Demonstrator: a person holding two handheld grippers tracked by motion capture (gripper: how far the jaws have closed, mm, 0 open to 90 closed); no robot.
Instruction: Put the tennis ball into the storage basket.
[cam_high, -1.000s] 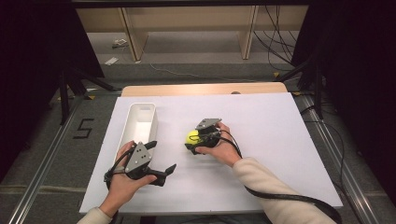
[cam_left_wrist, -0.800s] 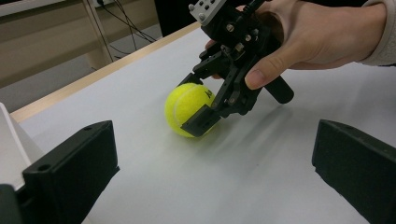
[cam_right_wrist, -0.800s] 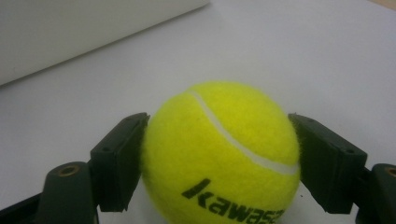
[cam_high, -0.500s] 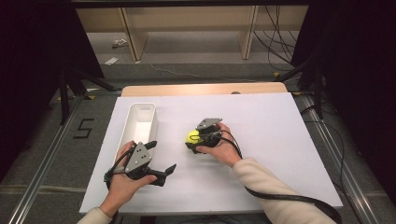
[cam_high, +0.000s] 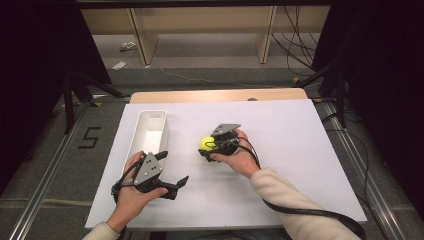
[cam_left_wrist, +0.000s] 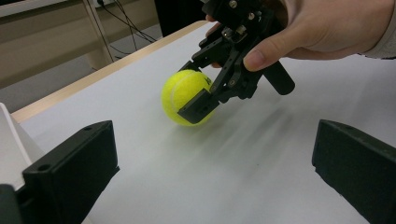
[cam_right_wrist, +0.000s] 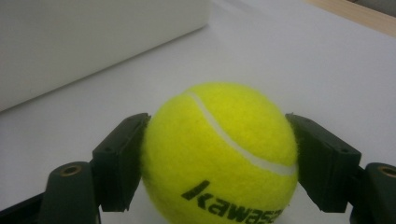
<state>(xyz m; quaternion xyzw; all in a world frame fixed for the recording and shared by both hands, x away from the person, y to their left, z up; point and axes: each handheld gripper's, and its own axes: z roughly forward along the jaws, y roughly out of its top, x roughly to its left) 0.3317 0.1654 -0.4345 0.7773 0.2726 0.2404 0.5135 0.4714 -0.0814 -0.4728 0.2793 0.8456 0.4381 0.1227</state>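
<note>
- The right hand-held gripper (cam_high: 210, 148) has its jaws clamped on the tennis ball (cam_high: 206, 144), mid-frame on the desk (cam_high: 300, 150).
- The left hand-held gripper (cam_high: 175, 186) rests wide apart, lower left.
- The white bin (cam_high: 150, 131) appears empty; lifting and dropping in probably remain.

The tennis ball (cam_right_wrist: 219, 154) in my right gripper (cam_right_wrist: 219, 163) is fuzzy yellow felt with a smooth white seam. My jaws look like matt black plastic. The surface (cam_high: 300, 130) is matt white, its far edge bare wood; the bin (cam_high: 149, 131) at upper left is smooth white plastic.
</note>
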